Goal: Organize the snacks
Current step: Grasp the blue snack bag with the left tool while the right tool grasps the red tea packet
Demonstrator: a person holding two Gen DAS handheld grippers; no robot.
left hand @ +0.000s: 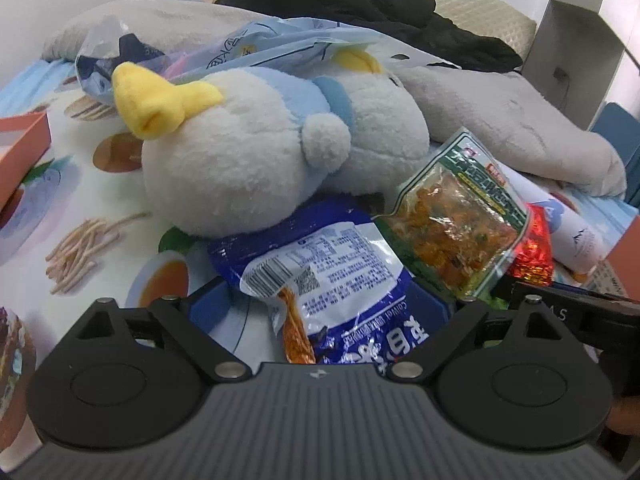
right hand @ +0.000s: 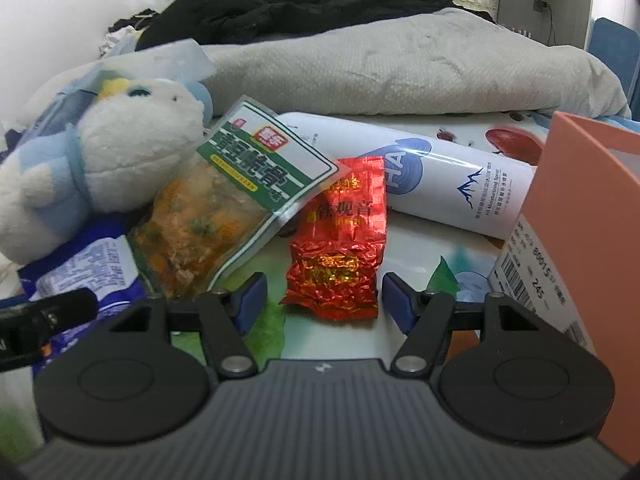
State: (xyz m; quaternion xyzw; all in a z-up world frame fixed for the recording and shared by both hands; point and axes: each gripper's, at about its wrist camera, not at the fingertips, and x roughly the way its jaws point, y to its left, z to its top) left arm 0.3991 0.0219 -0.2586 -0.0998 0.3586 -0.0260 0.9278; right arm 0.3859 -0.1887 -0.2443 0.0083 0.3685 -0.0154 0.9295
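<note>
A blue and white snack bag [left hand: 336, 280] lies between the wide-open fingers of my left gripper [left hand: 320, 312]; whether the pads touch it I cannot tell. It also shows in the right wrist view [right hand: 88, 276]. A green-edged clear snack pouch [left hand: 460, 220] leans on it and shows in the right wrist view [right hand: 236, 200]. A red foil tea packet [right hand: 340, 248] lies flat just ahead of my open right gripper [right hand: 324, 300], between the blue fingertips [right hand: 252, 296]. Its edge shows in the left wrist view [left hand: 532, 248].
A white and blue plush toy [left hand: 256, 148] lies behind the snacks, also in the right wrist view [right hand: 100, 152]. A white spray can [right hand: 440, 176] lies behind the tea packet. A salmon box [right hand: 580, 240] stands at the right, another salmon box [left hand: 20, 148] at the left. Grey pillow [right hand: 400, 68] and black clothes [left hand: 360, 4] lie behind.
</note>
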